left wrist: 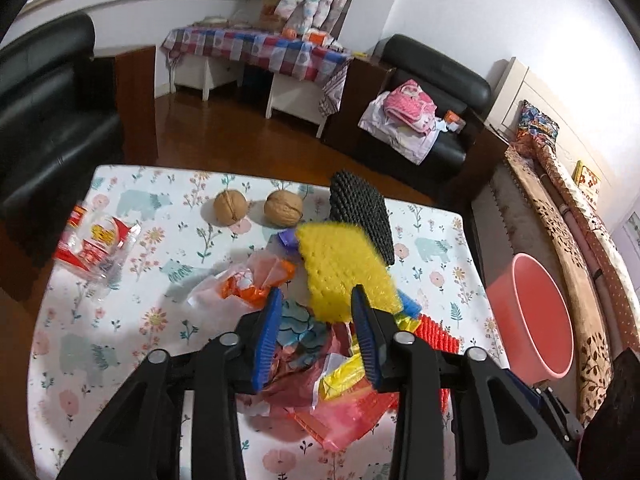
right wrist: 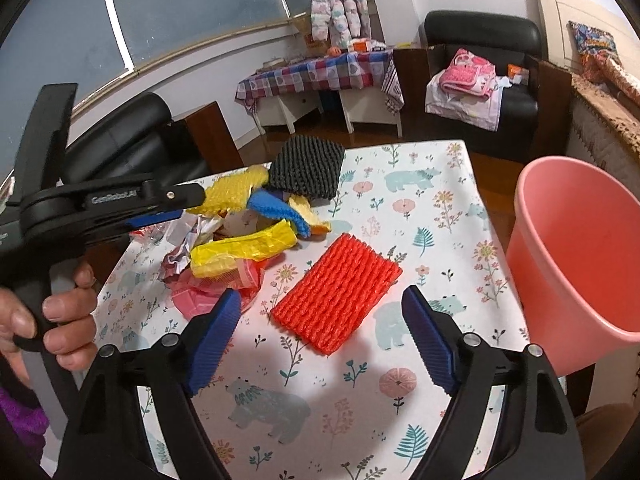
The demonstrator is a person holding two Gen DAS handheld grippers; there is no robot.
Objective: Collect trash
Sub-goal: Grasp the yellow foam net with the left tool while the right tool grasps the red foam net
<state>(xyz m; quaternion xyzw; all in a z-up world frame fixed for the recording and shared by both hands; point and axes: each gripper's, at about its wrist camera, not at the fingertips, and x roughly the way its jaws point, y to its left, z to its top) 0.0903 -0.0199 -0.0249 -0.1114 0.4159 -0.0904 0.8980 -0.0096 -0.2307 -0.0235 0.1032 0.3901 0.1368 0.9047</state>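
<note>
Crumpled wrappers (right wrist: 240, 250) heaped beside flat red foam net (right wrist: 336, 304).

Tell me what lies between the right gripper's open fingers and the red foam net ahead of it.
Only bare floral tablecloth. In the right wrist view, the right gripper stands open short of the red foam net, touching nothing.

walnuts (left wrist: 230, 207): 2 | foam nets (right wrist: 337, 305): 4 | pink bucket (right wrist: 576, 256): 1

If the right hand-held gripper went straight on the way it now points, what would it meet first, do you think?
Most likely the red foam net lying on the table between its open fingers; depth is hard to judge.
</note>
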